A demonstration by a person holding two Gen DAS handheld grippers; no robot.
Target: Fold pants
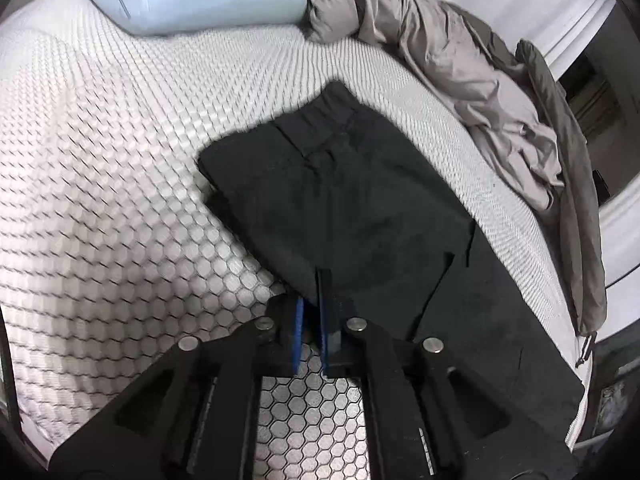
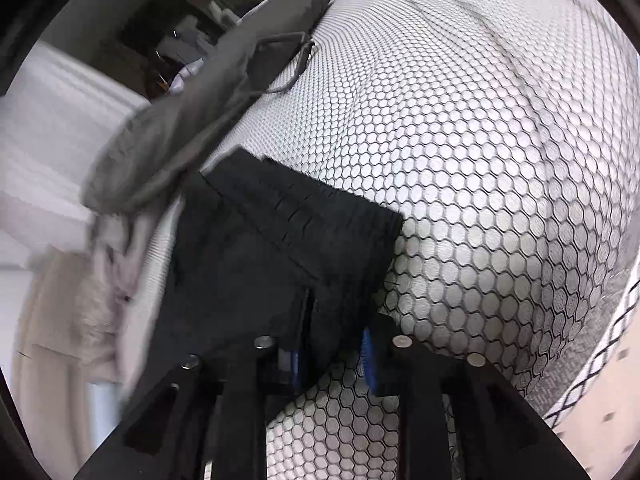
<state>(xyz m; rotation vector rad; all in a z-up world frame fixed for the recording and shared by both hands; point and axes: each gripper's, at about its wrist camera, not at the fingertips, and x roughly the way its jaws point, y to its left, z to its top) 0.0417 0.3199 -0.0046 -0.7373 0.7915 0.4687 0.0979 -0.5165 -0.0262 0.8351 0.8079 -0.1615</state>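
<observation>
My left gripper [image 1: 310, 304] pinches the near edge of the pants [image 1: 344, 200], folded by the bed's [image 1: 100, 160] right edge, my right gripper [image 2: 332, 354] half-open astride them; a tug could undo the fold.

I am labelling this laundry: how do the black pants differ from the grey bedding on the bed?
The pants are black; the bedding is grey-beige. The pants lie flat, folded, with straight edges; the bedding is crumpled. The pants sit mid-bed; the bedding is bunched along its edge. Both are cloth on the honeycomb-patterned mattress.
</observation>
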